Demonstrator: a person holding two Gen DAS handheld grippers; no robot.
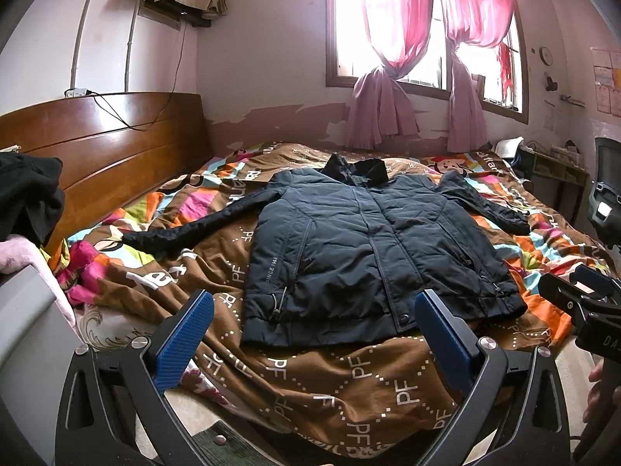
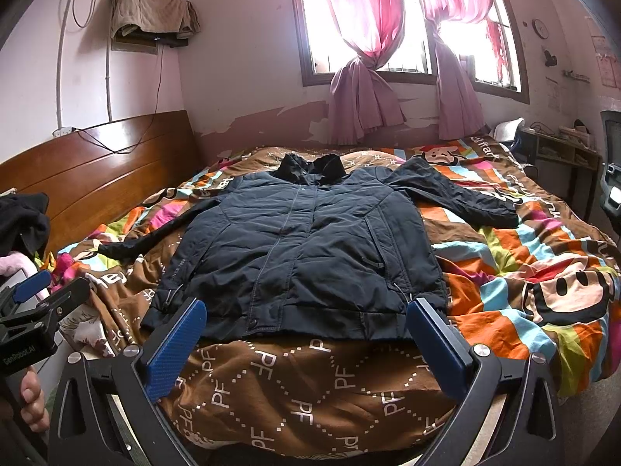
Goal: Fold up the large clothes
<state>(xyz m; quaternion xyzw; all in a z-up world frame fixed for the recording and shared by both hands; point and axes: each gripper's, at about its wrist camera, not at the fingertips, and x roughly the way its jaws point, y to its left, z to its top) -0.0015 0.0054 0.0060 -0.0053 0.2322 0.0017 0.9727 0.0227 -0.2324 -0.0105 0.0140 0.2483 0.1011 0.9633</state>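
Headboard (image 1: 101,147) at left. Left gripper (image 1: 314,334) spread wide, empty, short of jacket hem. Dark jacket (image 1: 372,248) flat on bedspread (image 1: 318,384), front up, zipped, sleeves out sideways, collar toward window (image 1: 388,19). Right gripper (image 2: 306,338) likewise spread, empty, fingertips over hem.

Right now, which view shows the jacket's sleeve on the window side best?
The right wrist view: that sleeve lies whole and unblocked across the quilt, cuff included. The left wrist view shows the same sleeve smaller and nearer the frame's edge, though still complete; it favours the other sleeve instead.
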